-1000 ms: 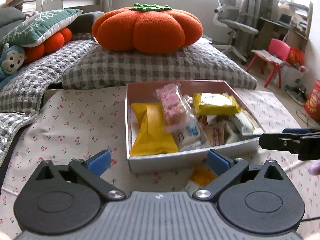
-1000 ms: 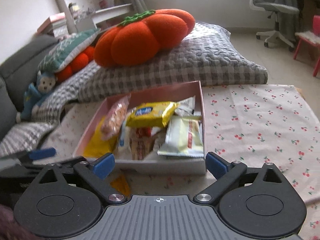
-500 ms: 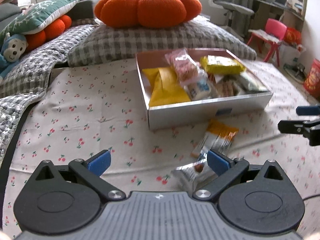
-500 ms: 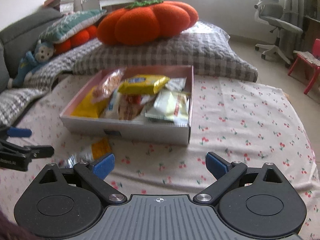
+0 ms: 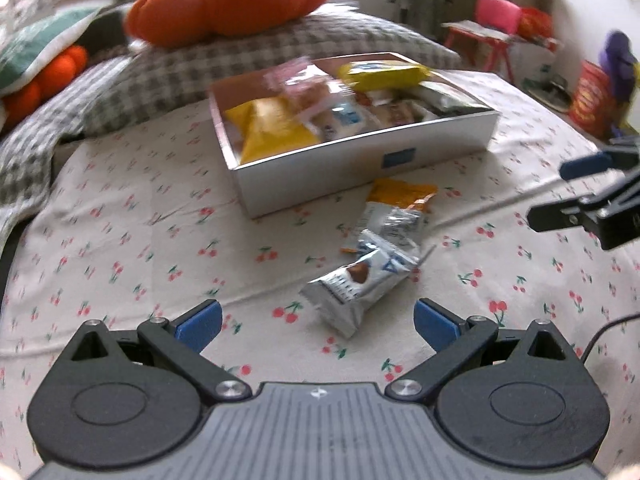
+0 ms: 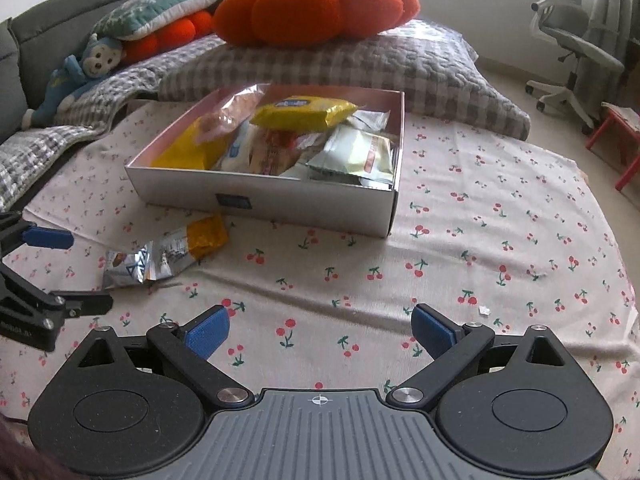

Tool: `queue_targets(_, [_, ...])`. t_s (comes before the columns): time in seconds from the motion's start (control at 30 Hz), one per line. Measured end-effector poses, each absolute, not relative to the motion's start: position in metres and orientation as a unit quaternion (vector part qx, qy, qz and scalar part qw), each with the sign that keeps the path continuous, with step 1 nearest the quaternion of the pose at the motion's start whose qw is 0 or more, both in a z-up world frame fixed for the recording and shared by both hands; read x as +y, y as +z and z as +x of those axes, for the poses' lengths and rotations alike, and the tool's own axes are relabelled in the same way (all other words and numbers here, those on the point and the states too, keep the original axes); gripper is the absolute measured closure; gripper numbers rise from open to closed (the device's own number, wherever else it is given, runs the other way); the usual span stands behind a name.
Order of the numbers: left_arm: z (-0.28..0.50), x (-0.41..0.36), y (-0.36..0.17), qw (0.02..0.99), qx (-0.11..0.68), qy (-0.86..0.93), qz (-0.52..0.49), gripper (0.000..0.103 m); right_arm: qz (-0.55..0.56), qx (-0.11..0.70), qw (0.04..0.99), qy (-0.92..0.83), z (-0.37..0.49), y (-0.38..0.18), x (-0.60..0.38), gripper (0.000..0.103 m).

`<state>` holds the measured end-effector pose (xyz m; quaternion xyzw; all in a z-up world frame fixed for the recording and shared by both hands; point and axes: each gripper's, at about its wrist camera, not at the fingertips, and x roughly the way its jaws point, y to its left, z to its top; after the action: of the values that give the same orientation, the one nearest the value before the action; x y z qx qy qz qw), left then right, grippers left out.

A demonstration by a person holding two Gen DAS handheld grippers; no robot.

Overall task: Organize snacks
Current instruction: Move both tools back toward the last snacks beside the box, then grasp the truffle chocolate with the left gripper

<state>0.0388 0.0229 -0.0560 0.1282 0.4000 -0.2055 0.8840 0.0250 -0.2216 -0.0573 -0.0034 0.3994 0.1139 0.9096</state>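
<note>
Two loose snack packets lie on the cherry-print cloth just in front of the box of snacks: the silver packet has its long axis running diagonally, one end toward the left gripper and the other toward the orange-ended packet, which points on toward the box wall. Both grippers stand wide open and empty, the right gripper over bare cloth. Compared with half a second ago, the left gripper has pulled further back, and the silver packet now shows whole ahead of its fingers.

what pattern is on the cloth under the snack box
Small red cherries with green stems on a pale cloth, clearest in the right wrist view.
</note>
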Motion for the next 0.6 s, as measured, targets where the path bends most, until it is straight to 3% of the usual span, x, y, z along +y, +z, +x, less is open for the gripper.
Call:
queue_targets(0.2, [0.048,0.011,-0.060,0.865,0.404,-0.253,0.159,0.013,-0.010,0.405,0.907,0.117,0.027,-0.059,-0.217,0.004])
queue_targets(0.37, [0.055,0.002,-0.055,0.851,0.417,-0.270,0.169,0.030,-0.023,0.409,0.904,0.123,0.029,-0.062,-0.213,0.004])
queue_targets(0.6, [0.050,-0.003,-0.052,0.845,0.421,-0.274,0.181,0.066,-0.028,0.413,0.902,0.124,0.030,-0.065,-0.212,0.004])
